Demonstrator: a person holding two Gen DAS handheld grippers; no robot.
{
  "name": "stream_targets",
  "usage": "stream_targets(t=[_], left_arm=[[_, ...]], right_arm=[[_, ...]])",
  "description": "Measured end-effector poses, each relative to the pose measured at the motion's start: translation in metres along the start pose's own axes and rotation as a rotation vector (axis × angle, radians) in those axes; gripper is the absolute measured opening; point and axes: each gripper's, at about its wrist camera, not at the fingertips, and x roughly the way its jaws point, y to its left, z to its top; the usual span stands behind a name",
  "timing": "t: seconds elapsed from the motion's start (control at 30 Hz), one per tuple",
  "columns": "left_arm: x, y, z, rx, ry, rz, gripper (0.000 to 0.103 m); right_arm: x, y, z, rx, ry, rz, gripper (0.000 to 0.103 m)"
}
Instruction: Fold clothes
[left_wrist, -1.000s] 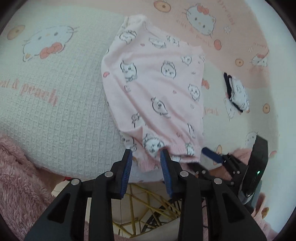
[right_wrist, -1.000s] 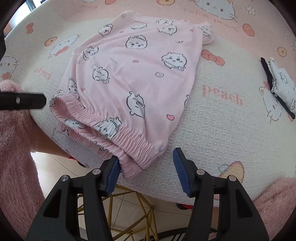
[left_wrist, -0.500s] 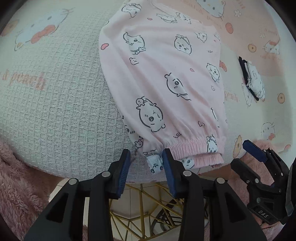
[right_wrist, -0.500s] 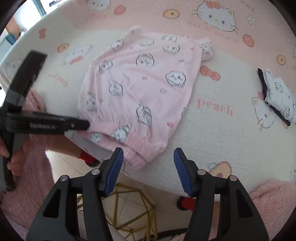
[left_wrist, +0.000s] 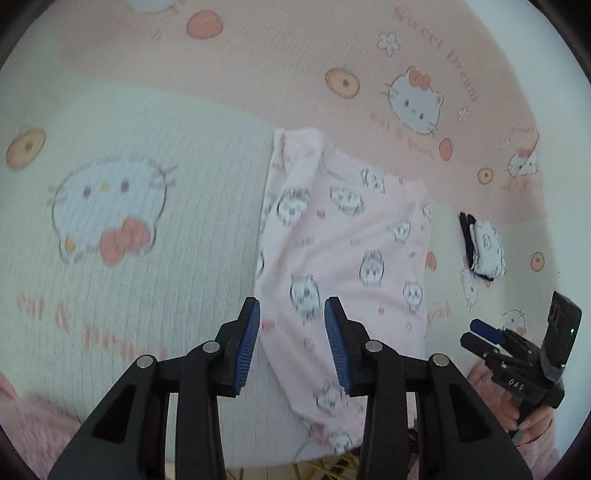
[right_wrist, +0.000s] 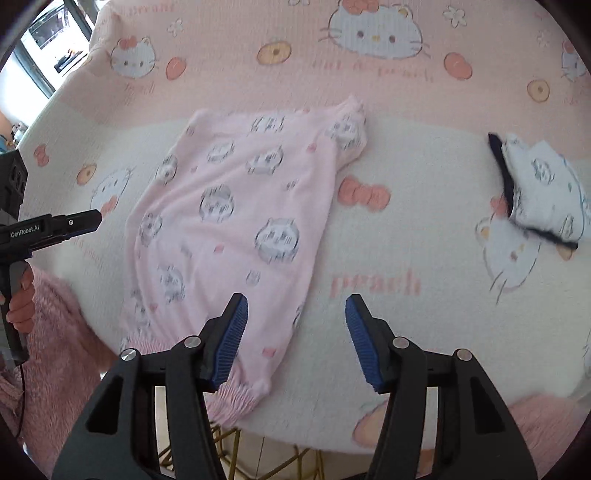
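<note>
**Q:** What has changed in the last second?

**A:** Both tools have lifted back from the garment. A second ago the left hand-held gripper had its pads at the elastic hem; half a second ago they straddled that hem. Now its jaws stand apart, gripping nothing, above the lower half of the garment. The right hand-held gripper is likewise spread and empty, above the garment's hem corner on the right. In that time the garment has been drawn onto the surface and lies flatter, though its hem still droops past the near edge.

**Q:** What does that mean for folding?

**A:** My reading is that a spreading adjustment has ended and the cloth has been let go. The garment lies in one smoothed layer. Whether a fold comes next cannot be settled here.

**Q:** Materials and shapes?

**A:** The garment is soft pink knit printed with small cartoon animals. It is roughly trapezoidal, with a gathered, ribbed hem. Under it, the surface wears a waffle-textured cloth in cream and pink with cat and peach motifs. Well right of the garment sits a compact white bundle with dark trim. Fuzzy pink sleeves show beside the garment.
</note>
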Motion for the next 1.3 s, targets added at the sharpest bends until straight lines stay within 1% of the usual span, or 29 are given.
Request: stream_targets(t=[0.1,0.17,0.2,0.3,0.37,0.43,0.53,0.6,0.67,0.7,0.83,0.9,0.97,1.07,1.1,1.13,1.23,1.3], left_arm=[[0.026,-0.003,0.044,0.049,-0.031,0.019,0.037],[0.046,-0.004,0.068,0.085,-0.02,0.028,0.029],[0.057,-0.006,0.078,0.107,-0.013,0.034,0.028],[0.086,-0.01,0.098,0.158,0.019,0.052,0.023],[0.099,-0.013,0.105,0.185,0.037,0.036,0.022],[0.108,-0.017,0.108,0.216,0.054,0.025,0.022],[0.115,-0.026,0.106,0.289,0.063,0.0,0.022],[0.119,-0.034,0.105,0.342,0.052,-0.002,0.022],[0.12,-0.037,0.104,0.369,0.029,0.018,0.022],[0.119,-0.037,0.105,0.369,0.004,0.037,0.022],[0.118,-0.027,0.116,0.29,-0.052,0.087,0.023],[0.122,-0.025,0.12,0.274,-0.044,0.098,0.023],[0.124,-0.023,0.121,0.264,-0.041,0.095,0.023],[0.124,-0.018,0.123,0.236,-0.029,0.053,0.022],[0.123,-0.017,0.122,0.239,-0.028,0.04,0.019],[0.121,-0.018,0.122,0.249,-0.035,0.038,0.004],[0.11,-0.027,0.121,0.284,-0.07,0.054,0.004],[0.098,-0.027,0.125,0.298,-0.095,0.094,0.004]], right_arm=[[0.011,-0.012,0.044,0.002,-0.025,-0.043,0.057],[0.018,-0.02,0.073,0.003,-0.042,-0.071,0.057],[0.022,-0.024,0.087,0.004,-0.051,-0.086,0.057],[0.032,-0.036,0.131,0.005,-0.076,-0.129,0.057],[0.041,-0.042,0.156,0.006,-0.088,-0.152,0.057],[0.057,-0.043,0.163,0.003,-0.077,-0.152,0.056],[0.074,-0.043,0.164,-0.003,-0.056,-0.179,0.055],[0.08,-0.046,0.164,0.007,-0.055,-0.178,0.055],[0.083,-0.05,0.165,0.023,-0.061,-0.183,0.055],[0.084,-0.051,0.165,0.028,-0.064,-0.189,0.055],[0.085,-0.055,0.166,0.02,-0.072,-0.199,0.055],[0.085,-0.057,0.167,0.016,-0.077,-0.205,0.056],[0.085,-0.059,0.167,0.012,-0.081,-0.21,0.056],[0.085,-0.062,0.168,0.006,-0.088,-0.218,0.056],[0.086,-0.063,0.168,0.004,-0.09,-0.221,0.056],[0.086,-0.064,0.168,0.002,-0.092,-0.224,0.056],[0.086,-0.067,0.169,-0.004,-0.099,-0.232,0.053],[0.088,-0.069,0.171,-0.008,-0.093,-0.236,0.054]])
